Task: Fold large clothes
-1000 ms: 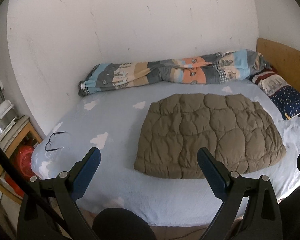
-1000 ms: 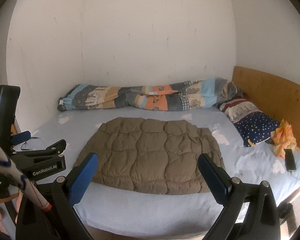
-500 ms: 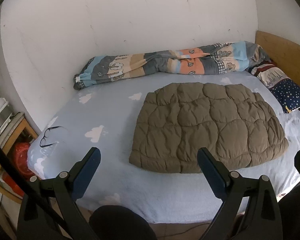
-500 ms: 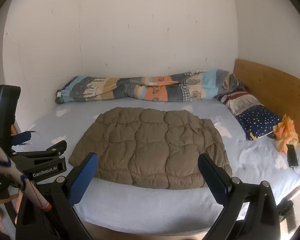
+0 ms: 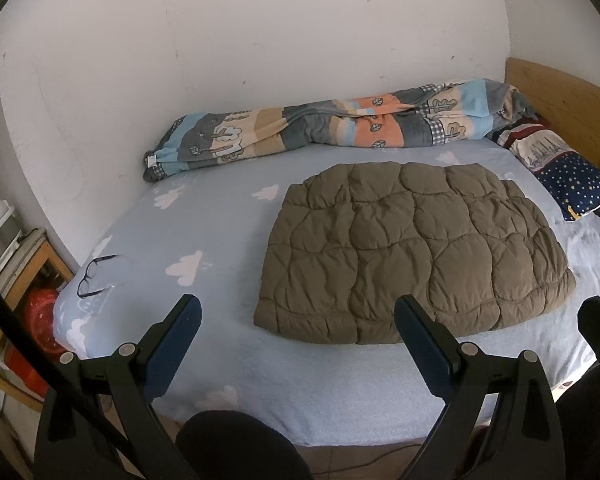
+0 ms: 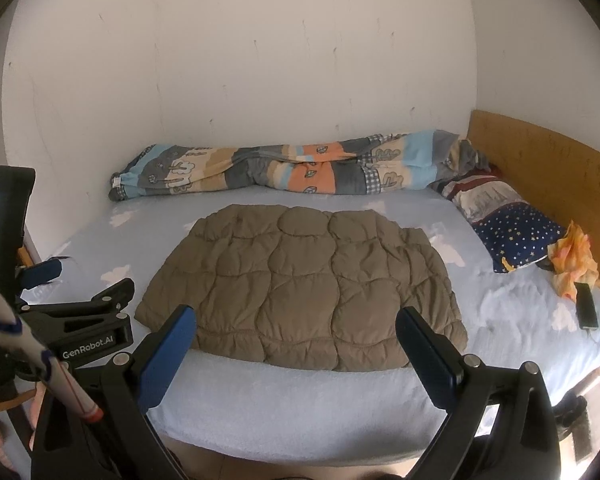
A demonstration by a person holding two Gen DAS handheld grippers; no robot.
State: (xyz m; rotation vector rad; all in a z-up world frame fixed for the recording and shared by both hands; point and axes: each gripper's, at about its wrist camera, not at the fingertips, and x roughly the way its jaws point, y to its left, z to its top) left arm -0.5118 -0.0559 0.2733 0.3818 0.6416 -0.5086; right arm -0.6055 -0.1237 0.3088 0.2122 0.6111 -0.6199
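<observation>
An olive-brown quilted puffer garment [image 5: 412, 252] lies flat in a rough rectangle on the light blue bed sheet [image 5: 220, 232]. It also shows in the right wrist view [image 6: 300, 292]. My left gripper [image 5: 296, 332] is open and empty, held off the near bed edge, short of the garment's near left corner. My right gripper [image 6: 296, 340] is open and empty, just short of the garment's near edge. The left gripper's body [image 6: 80, 332] shows at the left of the right wrist view.
A rolled patterned quilt [image 5: 332, 128] lies along the wall. A starry pillow [image 6: 508, 232], orange cloth [image 6: 576, 268] and phone [image 6: 586, 310] sit by the wooden headboard [image 6: 540, 160]. Glasses [image 5: 96, 274] lie at the bed's left corner, above a side shelf [image 5: 16, 256].
Both grippers have moved forward and closer to the bed, so the garment looks larger and nearer. Both stay open. The garment has not moved.
</observation>
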